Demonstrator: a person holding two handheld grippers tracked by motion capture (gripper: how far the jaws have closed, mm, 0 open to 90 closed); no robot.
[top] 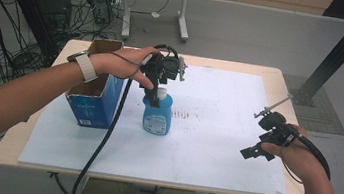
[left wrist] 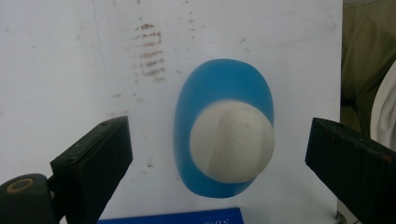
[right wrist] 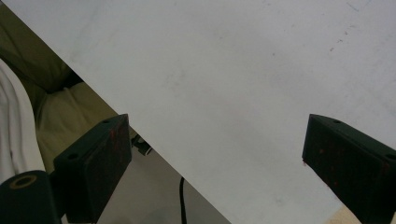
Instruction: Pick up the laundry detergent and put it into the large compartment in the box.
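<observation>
A: Nearest the lens are the left claw's (left wrist: 219, 154) two black jaws, spread wide, one on each side of the bottle's white cap (left wrist: 231, 142), neither touching it.

B: So it hangs straight over the blue bottle (top: 157, 115)?

A: Yes. The bottle stands upright on the white surface (top: 213, 148), just beside the open blue cardboard box (top: 95, 94), which is the biggest thing there. From the high view the left claw (top: 157, 87) points down at the bottle's neck.

B: How would you expect the bottle to handle?

A: My guess is thin plastic with liquid inside, so moderately heavy low down and a bit squashy at the body. The blue walls look smooth and probably slippery. The cap looks stiff and round, a firmer place to pinch, though the bottle could swing beneath it.

B: Where would you take it, then?

A: At the cap or the neck just under it, jaws square across, closed gently enough not to tip it against the box.

B: And the other one?

A: The right claw (top: 257, 151) is held well apart over the surface's right side, jaws wide and empty (right wrist: 215, 154).
</observation>
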